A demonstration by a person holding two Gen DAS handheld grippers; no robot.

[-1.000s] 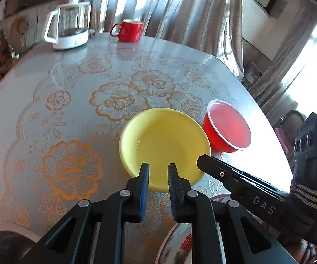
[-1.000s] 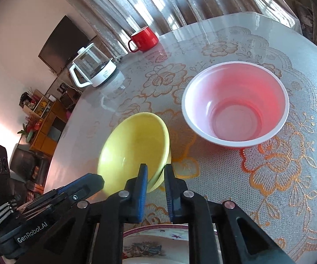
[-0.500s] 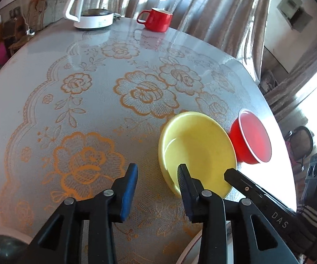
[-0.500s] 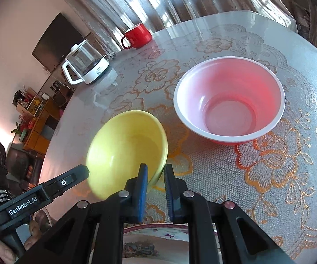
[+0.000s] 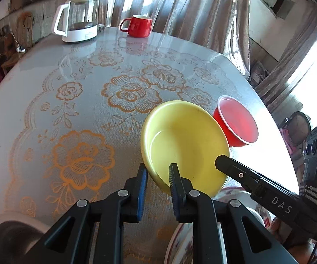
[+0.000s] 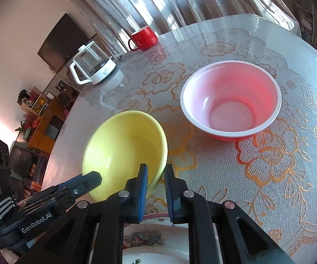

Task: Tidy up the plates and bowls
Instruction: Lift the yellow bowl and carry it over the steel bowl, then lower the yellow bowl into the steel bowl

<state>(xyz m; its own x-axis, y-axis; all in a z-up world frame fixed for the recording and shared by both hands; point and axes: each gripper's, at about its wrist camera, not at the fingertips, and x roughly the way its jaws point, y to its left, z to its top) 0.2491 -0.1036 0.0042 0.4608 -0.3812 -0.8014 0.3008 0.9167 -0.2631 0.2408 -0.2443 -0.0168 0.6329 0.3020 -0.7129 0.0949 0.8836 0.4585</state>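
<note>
A yellow bowl [image 5: 187,143] is tilted and lifted off the flowered table [image 5: 81,114]. My right gripper [image 6: 155,176] is shut on its near rim; the bowl also shows in the right wrist view [image 6: 123,151]. My left gripper [image 5: 157,176] straddles the bowl's other rim with its jaws closed onto it. A red bowl [image 6: 231,96] with a white rim stands on the table to the right, also in the left wrist view [image 5: 237,123]. A patterned white plate [image 6: 149,239] lies below both grippers at the near edge.
A glass kettle [image 5: 77,19] on a white base and a red mug [image 5: 138,25] stand at the table's far edge by the curtains. A grey round object [image 5: 11,239] sits at the near left. The table edge drops off to the right of the red bowl.
The left gripper opened and swung left, then came back and closed on the yellow bowl's rim. The right gripper kept its hold and the bowl tilted up.
</note>
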